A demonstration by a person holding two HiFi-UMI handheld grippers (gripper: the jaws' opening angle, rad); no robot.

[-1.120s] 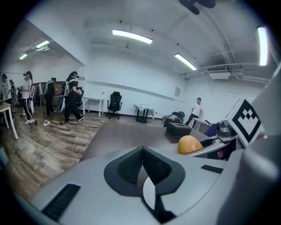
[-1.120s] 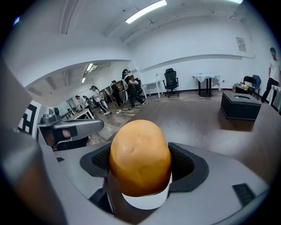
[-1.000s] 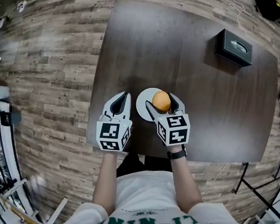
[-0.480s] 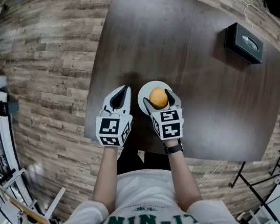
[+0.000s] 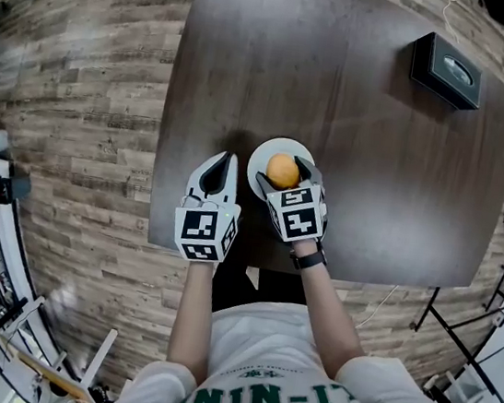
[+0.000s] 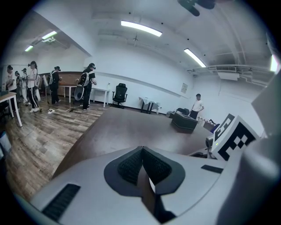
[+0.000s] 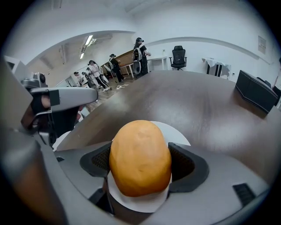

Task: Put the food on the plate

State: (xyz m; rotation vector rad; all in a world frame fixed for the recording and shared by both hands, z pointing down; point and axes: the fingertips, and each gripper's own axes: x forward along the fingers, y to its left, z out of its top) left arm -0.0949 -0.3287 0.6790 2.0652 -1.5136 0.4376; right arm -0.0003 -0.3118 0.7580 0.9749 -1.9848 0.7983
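An orange, rounded piece of food (image 5: 282, 169) sits between the pads of my right gripper (image 5: 284, 175), which is shut on it. It is over the middle of a small white plate (image 5: 265, 151) near the table's front edge. In the right gripper view the food (image 7: 139, 157) fills the gap between both dark pads, with the plate (image 7: 179, 134) showing behind and under it. Whether the food touches the plate is not clear. My left gripper (image 5: 221, 167) lies just left of the plate, shut and holding nothing, and in its own view the left gripper (image 6: 141, 166) has its pads meeting.
The dark wooden table (image 5: 352, 154) carries a black box (image 5: 447, 71) at its far right corner, also in the right gripper view as the box (image 7: 257, 94). The table's near edge runs just under both grippers. Wood floor surrounds it; people stand far off.
My right gripper with the food has shifted slightly left, from the plate's right part toward its middle. The left gripper stays beside the plate.
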